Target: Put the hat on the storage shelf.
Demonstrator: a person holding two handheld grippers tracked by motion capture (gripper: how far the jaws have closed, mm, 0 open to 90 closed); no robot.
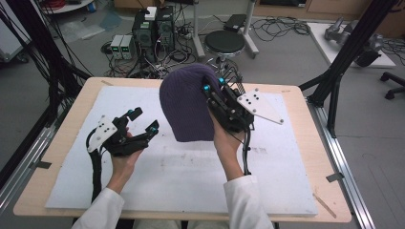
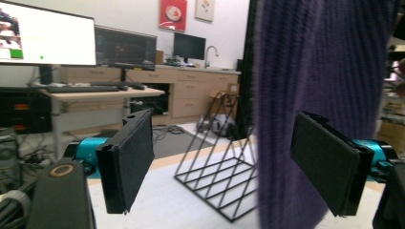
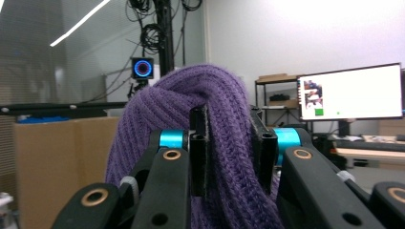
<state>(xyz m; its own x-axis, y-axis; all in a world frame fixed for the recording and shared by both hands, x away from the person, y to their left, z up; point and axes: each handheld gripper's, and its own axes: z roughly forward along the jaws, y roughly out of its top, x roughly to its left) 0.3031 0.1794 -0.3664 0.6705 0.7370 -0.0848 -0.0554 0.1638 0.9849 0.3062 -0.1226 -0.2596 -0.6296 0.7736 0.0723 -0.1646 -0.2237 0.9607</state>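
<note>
The right tongs (image 1: 210, 90) pinch the purple hat (image 1: 186, 102) up above the tabletop (image 1: 296, 157), the left tongs (image 1: 142, 120) gaping beside it; so small a bite of knit might slip free.

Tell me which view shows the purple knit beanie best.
The high view: the whole purple knit beanie hangs there from the right gripper, above the white mat. The right gripper view shows bunched knit pinched between its jaws. The left gripper view shows a blurred hanging strip beside the black wire rack.
</note>
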